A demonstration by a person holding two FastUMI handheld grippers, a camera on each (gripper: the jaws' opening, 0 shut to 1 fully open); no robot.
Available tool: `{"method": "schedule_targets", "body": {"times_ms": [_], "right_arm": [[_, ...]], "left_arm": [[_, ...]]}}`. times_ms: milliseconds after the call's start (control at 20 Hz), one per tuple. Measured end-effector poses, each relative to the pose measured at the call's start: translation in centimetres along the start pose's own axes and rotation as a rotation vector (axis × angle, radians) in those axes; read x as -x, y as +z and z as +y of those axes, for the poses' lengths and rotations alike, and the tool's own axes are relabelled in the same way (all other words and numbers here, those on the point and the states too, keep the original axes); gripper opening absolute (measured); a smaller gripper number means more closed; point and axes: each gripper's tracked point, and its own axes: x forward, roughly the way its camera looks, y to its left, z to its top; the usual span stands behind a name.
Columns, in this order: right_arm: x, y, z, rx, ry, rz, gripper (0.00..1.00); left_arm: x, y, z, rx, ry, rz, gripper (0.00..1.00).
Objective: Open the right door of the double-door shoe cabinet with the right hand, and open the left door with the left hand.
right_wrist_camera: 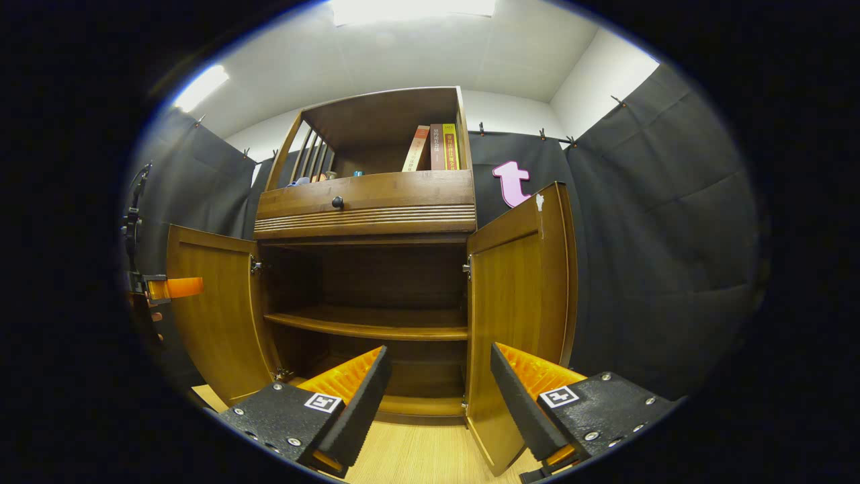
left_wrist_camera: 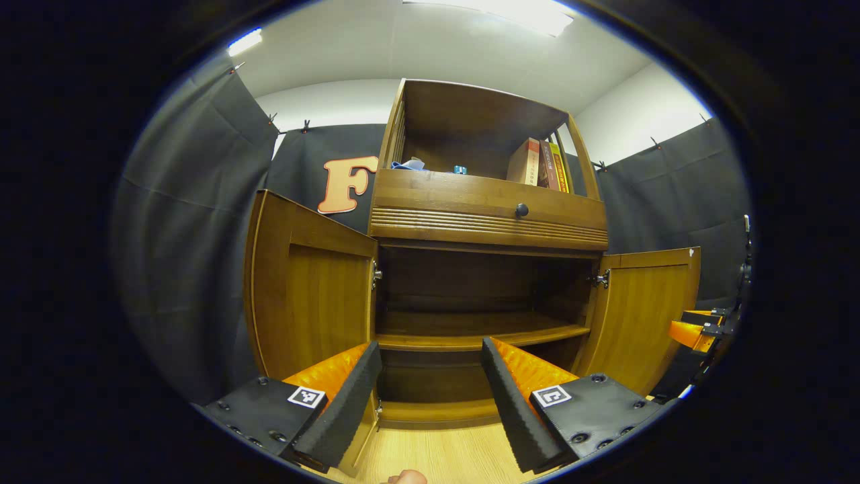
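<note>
My left gripper (left_wrist_camera: 430, 396) and right gripper (right_wrist_camera: 437, 396) hang spread wide, empty, before the glossy brown wooden shoe cabinet (left_wrist_camera: 487, 215). Its panelled left door (left_wrist_camera: 306, 289) and right door (right_wrist_camera: 521, 296) stand open, just beyond my fingers.

The shoe cabinet (right_wrist_camera: 366, 202) is brown wood with thin grooved lines across its drawer front. The drawer knob (right_wrist_camera: 337, 202) is black. The floor (right_wrist_camera: 416, 457) is light yellow wood. The books (right_wrist_camera: 435, 148) are red and yellow.
</note>
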Motion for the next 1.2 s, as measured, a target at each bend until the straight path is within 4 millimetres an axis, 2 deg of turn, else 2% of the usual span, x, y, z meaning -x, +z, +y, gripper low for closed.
{"method": "schedule_targets", "body": {"times_ms": [50,200,350,1200], "right_arm": [[0.03,-0.03,0.01,0.000,0.000,0.000,0.92],[-0.02,-0.16,-0.18,0.000,-0.005,0.000,0.92],[-0.15,-0.27,-0.18,-0.007,-0.005,0.003,0.92],[-0.12,-0.37,0.18,-0.014,0.003,-0.001,0.92]], "left_arm": [[0.04,-0.01,-0.04,0.004,-0.002,0.002,0.98],[0.02,0.15,0.32,-0.002,0.007,-0.002,0.94],[-0.07,0.16,0.31,0.001,0.007,-0.003,0.98],[0.24,-0.22,0.70,0.010,0.011,0.003,0.96]]}}
